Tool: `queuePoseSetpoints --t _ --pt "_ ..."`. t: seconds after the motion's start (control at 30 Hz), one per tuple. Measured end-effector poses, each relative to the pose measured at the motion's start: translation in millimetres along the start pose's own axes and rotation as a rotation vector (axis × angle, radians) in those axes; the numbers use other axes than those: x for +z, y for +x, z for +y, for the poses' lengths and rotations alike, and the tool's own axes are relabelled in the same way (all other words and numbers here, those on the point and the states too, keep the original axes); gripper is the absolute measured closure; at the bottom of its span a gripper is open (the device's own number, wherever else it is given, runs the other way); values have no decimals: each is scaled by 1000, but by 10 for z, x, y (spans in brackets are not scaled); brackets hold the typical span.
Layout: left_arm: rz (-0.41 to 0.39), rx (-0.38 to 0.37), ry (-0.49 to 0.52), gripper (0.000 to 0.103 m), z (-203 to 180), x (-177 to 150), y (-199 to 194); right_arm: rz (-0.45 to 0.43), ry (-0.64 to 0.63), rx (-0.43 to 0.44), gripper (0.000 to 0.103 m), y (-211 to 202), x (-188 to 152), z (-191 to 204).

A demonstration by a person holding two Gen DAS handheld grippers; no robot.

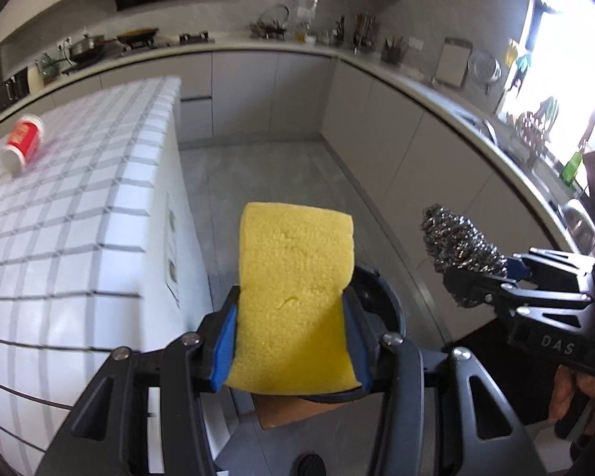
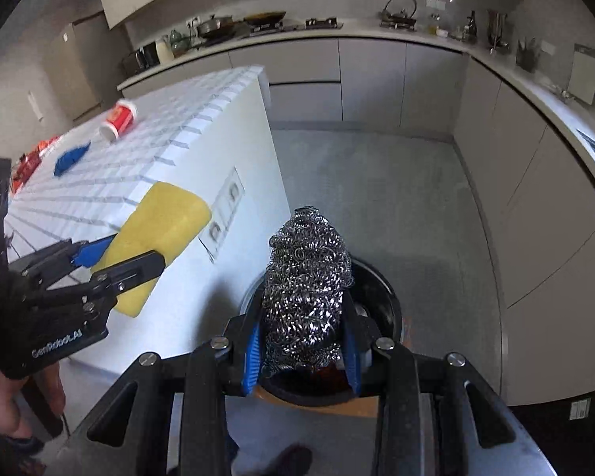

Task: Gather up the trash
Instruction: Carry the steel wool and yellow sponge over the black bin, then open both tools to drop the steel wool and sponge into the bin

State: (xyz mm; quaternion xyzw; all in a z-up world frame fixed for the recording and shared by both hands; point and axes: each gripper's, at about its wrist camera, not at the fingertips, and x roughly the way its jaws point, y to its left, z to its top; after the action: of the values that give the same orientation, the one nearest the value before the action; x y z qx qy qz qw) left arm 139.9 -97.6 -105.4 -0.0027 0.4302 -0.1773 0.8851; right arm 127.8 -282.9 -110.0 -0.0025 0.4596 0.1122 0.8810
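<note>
My left gripper is shut on a yellow sponge, which sticks up between its blue pads; the same sponge shows at the left of the right wrist view. My right gripper is shut on a steel wool scourer, also seen at the right of the left wrist view as a scourer. Both grippers hang over a round black bin on the floor beside the island; its rim curves behind the sponge.
A white tiled island stands at left, with a red and white cup lying on it, plus a blue scrap and orange wrappers. Grey cabinets and a cluttered counter ring the floor. A person's hand holds the right gripper's handle.
</note>
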Motion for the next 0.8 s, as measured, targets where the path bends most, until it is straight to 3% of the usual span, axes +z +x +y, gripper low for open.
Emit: queuePoseSetpoints --t 0.3,0.5,0.53,0.57,0.6,0.63,0.7,0.8 --pt "104 -14 -13 54 -194 -302 448 103 -13 49 67 449 -276 -349" --pt "140 -35 0 51 -259 -344 741 179 -92 107 66 859 -318 -363" --pt "139 -38 5 42 -257 -348 811 205 -116 122 59 962 -318 -364" --pt "142 7 7 22 -237 -355 886 230 -163 120 51 1121 -332 -373" --pt "158 88 6 14 -207 -375 972 235 -197 67 13 1235 -352 -410" --pt "153 107 1 11 -171 -384 983 261 -216 4 0 1354 -378 -483" --pt "154 130 -23 5 -116 -410 975 286 -197 16 0 1429 -415 -635" --pt "158 145 -48 3 -79 -442 949 253 -192 -17 0 1398 -398 -715"
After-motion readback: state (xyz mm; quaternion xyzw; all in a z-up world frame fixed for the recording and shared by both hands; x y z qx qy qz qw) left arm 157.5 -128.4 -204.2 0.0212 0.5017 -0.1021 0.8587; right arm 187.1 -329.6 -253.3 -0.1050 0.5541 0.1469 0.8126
